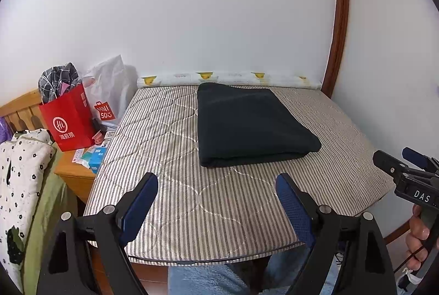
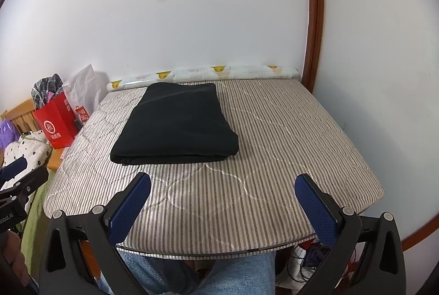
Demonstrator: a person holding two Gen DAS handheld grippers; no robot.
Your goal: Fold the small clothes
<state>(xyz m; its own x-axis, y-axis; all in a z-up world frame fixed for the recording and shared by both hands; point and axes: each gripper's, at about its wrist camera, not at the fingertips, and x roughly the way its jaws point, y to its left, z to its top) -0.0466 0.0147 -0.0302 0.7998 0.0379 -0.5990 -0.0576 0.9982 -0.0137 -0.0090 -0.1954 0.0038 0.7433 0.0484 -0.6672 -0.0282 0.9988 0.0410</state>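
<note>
My left gripper (image 1: 216, 190) hangs above the near edge of the grey-and-white striped quilted pad (image 1: 170, 136), its blue-padded fingers (image 1: 140, 201) spread wide with nothing between them. My right gripper (image 2: 223, 192) hovers the same way over the near part of the pad, its blue-padded fingers (image 2: 315, 207) wide apart and holding nothing. The dark, near-black cloth folded into a thick rectangle (image 2: 175, 122) lies flat on the far half of the pad, well apart from both grippers, its far edge close to the rolled sheet printed with yellow ducks (image 2: 203, 74) along the white wall. To the left stands a red paper shopping bag (image 1: 68, 122) on a wooden bedside cabinet (image 1: 74, 174).
</note>
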